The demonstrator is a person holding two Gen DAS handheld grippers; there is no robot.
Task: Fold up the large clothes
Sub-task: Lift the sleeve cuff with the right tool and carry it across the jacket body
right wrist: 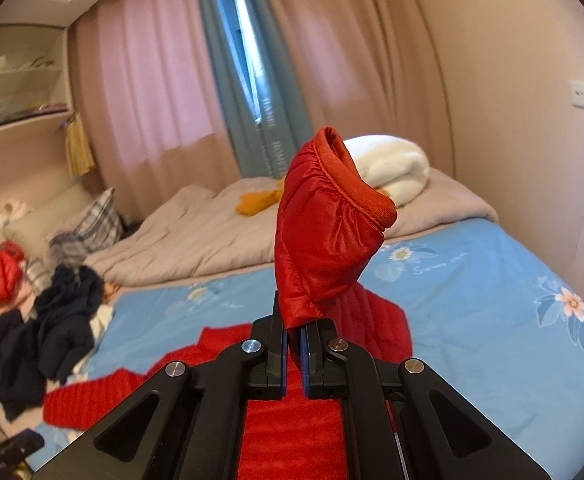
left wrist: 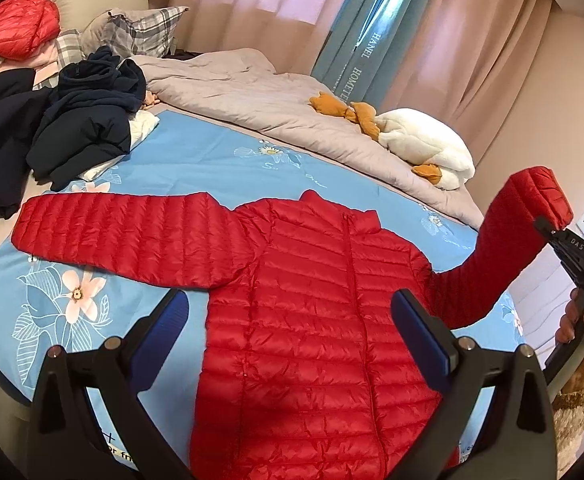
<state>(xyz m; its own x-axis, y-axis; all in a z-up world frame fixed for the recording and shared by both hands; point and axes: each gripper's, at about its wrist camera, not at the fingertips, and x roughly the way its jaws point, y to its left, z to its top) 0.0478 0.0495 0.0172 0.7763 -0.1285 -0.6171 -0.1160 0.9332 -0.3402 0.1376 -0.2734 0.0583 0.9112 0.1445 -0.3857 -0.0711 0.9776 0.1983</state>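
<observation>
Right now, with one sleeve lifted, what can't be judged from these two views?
- Red puffer jacket hem: left wrist view, cut off by the bottom edge and hidden behind the open left gripper.
- Jacket body: right wrist view, mostly hidden by the right gripper, shut on the raised sleeve.
- Clothes pile: right wrist view, blurred; separate garments uncountable.

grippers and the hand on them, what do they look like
Both grippers are black, with angular arms and silver round pins at the joints. The left gripper and the right gripper have blue ribbed pads on their fingers. The right one bears white letters, "DAS". The hand shows a fuzzy beige cuff.
</observation>
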